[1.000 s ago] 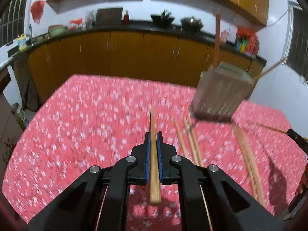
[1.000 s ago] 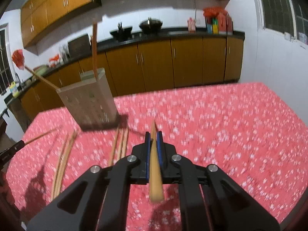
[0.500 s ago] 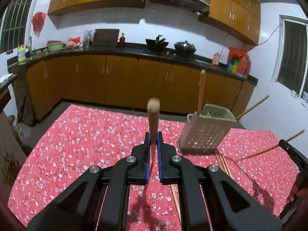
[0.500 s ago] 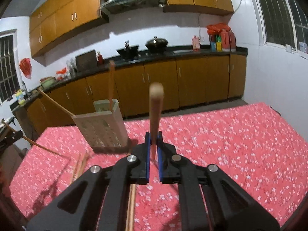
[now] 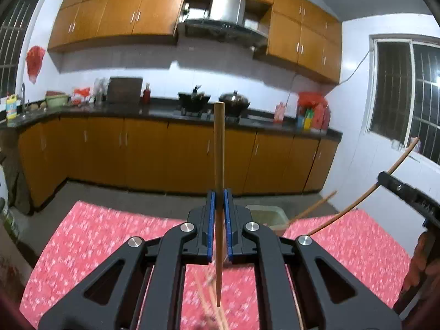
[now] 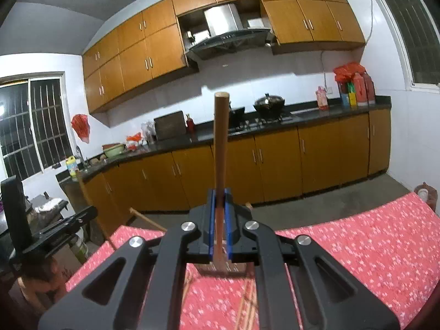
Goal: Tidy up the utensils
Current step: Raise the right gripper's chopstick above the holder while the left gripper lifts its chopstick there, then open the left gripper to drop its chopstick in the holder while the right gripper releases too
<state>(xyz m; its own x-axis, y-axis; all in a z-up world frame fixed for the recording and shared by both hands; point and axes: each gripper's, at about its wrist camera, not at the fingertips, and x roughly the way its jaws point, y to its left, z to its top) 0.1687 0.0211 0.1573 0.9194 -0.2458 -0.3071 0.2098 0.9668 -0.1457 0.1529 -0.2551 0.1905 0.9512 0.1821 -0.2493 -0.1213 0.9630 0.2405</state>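
Kitchen, night: orange cabinets [image 5: 115,13] above and below a dark counter [image 5: 154,111], range hood [image 6: 228,38], wok [image 6: 269,103] on the stove, barred windows [image 5: 407,93]. Our surface [image 5: 90,236] wears a red floral cloth.

- Left gripper [image 5: 219,228]: jaws clamped on a wooden chopstick [image 5: 219,148], held near upright, thick end up, thin tip hanging below the blue pads.
- Right gripper [image 6: 219,225]: jaws likewise clamped on a second chopstick [image 6: 220,137], upright, blunt end up.
- Utensil holder [image 5: 271,214]: pale green, on the surface just beyond the left gripper; only the rim shows. One stick [image 5: 313,206] leans out of it to the right.
- Loose chopsticks [image 5: 209,299]: blurred, lying on the cloth under the left gripper; more seen under the right gripper [image 6: 247,302]. Count unclear.
- Left view also shows the right gripper at far right edge, w/ its chopstick slanting across.
- Right view, left edge: the other gripper and a hand [image 6: 38,283] below it, dim.
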